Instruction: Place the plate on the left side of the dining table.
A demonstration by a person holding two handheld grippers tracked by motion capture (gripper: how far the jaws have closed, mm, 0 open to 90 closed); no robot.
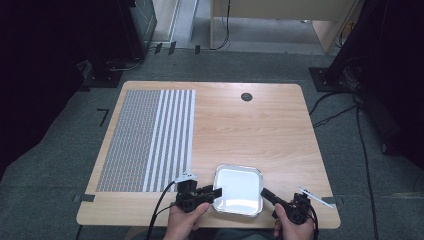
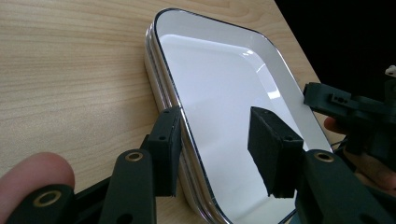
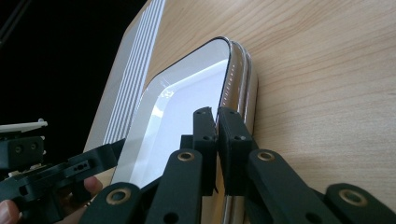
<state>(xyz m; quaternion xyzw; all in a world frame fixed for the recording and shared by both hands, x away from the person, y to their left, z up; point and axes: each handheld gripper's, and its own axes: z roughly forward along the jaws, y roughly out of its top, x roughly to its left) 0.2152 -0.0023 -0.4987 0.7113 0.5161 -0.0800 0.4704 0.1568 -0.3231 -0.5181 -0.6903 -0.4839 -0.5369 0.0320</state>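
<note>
At the near edge of the desk (image 1: 280, 125), the left tool (image 2: 219, 149) straddles the white tray's (image 1: 239, 189) left rim with jaws apart, not pressing it. The right tool (image 3: 217, 140) is closed over the right rim. Farther left lies a striped mat (image 1: 147, 140).

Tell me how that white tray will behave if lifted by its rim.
The white tray looks rigid and glossy, so probably stiff but slippery. Its rim shows layered edges, perhaps stacked trays that could separate. The right gripper is shut at that rim; the left gripper straddles it.

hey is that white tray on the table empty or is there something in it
Empty. The white tray shows a bare, glossy white bottom in the high view and both gripper views, with nothing lying inside it.
</note>
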